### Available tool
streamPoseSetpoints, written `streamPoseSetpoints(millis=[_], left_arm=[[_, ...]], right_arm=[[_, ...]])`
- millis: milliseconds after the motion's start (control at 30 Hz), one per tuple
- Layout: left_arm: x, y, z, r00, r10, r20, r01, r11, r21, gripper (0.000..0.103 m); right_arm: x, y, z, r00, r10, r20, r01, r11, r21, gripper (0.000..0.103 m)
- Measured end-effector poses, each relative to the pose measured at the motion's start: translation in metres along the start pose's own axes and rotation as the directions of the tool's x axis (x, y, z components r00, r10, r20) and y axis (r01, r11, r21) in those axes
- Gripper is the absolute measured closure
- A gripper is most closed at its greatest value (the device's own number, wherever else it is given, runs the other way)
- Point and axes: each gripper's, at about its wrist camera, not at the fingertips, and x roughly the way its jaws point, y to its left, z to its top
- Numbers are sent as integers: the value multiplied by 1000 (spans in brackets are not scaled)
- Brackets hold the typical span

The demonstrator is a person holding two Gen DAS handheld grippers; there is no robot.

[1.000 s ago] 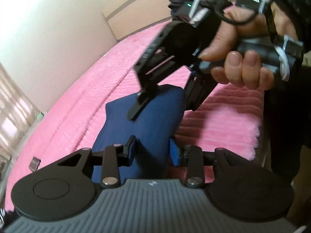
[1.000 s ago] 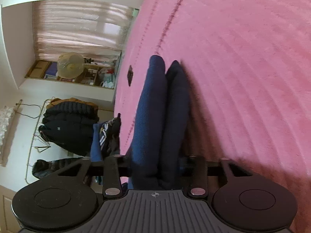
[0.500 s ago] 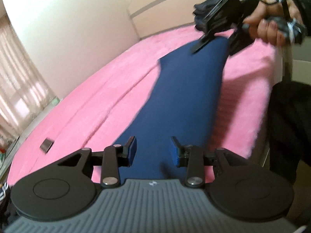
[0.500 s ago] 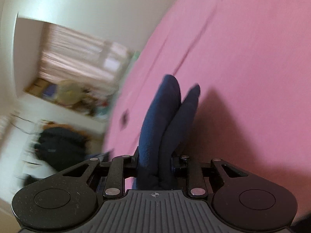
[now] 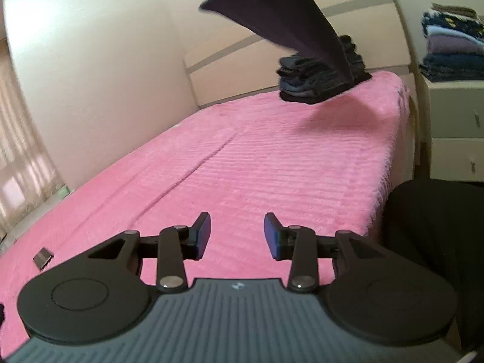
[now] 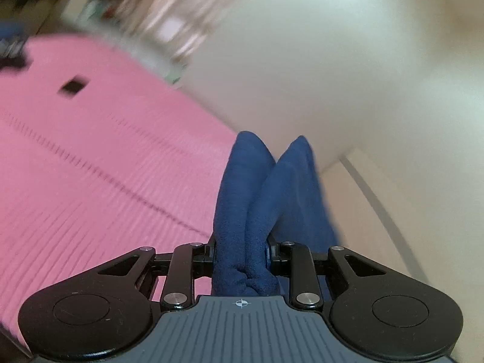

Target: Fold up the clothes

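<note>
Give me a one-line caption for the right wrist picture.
Right gripper clamps a folded navy garment, lifted above the pink bedspread, background blurred.

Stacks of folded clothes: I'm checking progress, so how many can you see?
2. One dark stack sits on the far end of the bed, partly behind the hanging blue garment. Another stack rests on the dresser beside the bed. Others may be out of view.

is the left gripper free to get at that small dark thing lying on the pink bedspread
Probably yes. The left gripper is open and holds nothing, and the small dark object lies uncovered on the pink bedspread off to its left, with nothing between them.
</note>
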Motion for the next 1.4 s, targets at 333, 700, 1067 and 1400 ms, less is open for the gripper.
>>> streamPoseSetpoints(millis=[333, 700, 1067, 1400], left_arm=[[-51, 48, -55, 979, 144, -146, -162, 980, -114, 68], [-35, 91, -67, 976, 77, -203, -148, 921, -361, 68], [93, 130, -35, 957, -288, -32, 127, 515, -848, 65], [142, 118, -49, 941, -330, -75, 80, 432, -898, 85]], right_arm=[[59, 323, -33, 957, 239, -167, -286, 883, -372, 64], [1, 225, -47, 840, 540, 53, -542, 833, 108, 53], [29, 129, -107, 872, 472, 129, -469, 730, 497, 27], [96, 116, -72, 798, 571, 194, -587, 662, 465, 27]])
